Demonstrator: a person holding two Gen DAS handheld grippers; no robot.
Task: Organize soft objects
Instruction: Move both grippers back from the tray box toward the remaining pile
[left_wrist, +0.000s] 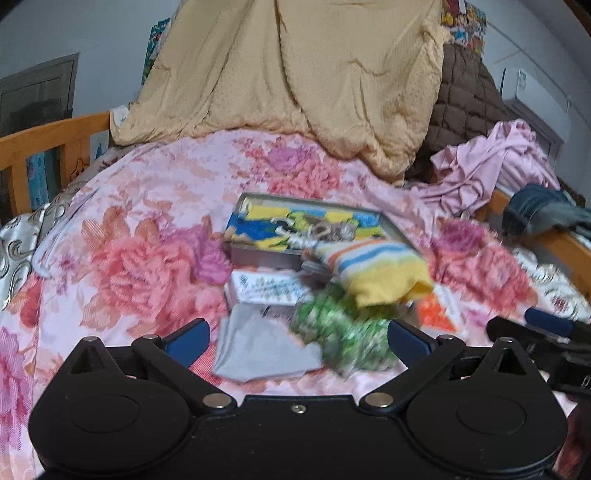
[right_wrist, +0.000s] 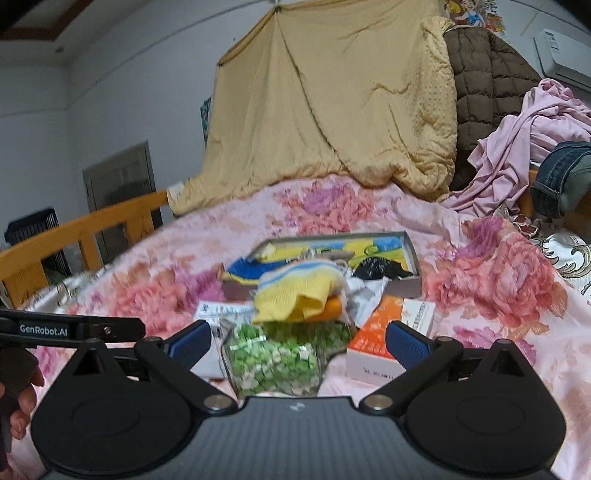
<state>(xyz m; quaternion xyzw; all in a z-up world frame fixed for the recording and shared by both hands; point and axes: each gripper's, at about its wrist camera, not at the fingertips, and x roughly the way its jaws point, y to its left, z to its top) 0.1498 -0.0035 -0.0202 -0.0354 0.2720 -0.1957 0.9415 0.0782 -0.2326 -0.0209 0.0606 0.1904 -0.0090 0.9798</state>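
Note:
A striped yellow towel (left_wrist: 376, 267) lies bunched on the floral bedspread in front of a grey open box (left_wrist: 258, 254) that holds yellow and blue cloths. A grey cloth (left_wrist: 258, 347) and a clear bag of green pieces (left_wrist: 343, 336) lie nearest me. My left gripper (left_wrist: 297, 338) is open above them, holding nothing. In the right wrist view the towel (right_wrist: 295, 291) sits over the green bag (right_wrist: 277, 358), with the box (right_wrist: 412, 266) behind. My right gripper (right_wrist: 297, 341) is open and empty, with the bag between its jaws.
An orange and white carton (right_wrist: 376, 343) and a white printed carton (left_wrist: 262, 286) lie by the pile. A tan quilt (left_wrist: 295, 81), brown jacket (left_wrist: 461, 107), pink garment (left_wrist: 487, 162) and jeans (left_wrist: 543, 214) are at the back. A wooden bed rail (left_wrist: 44, 144) runs left.

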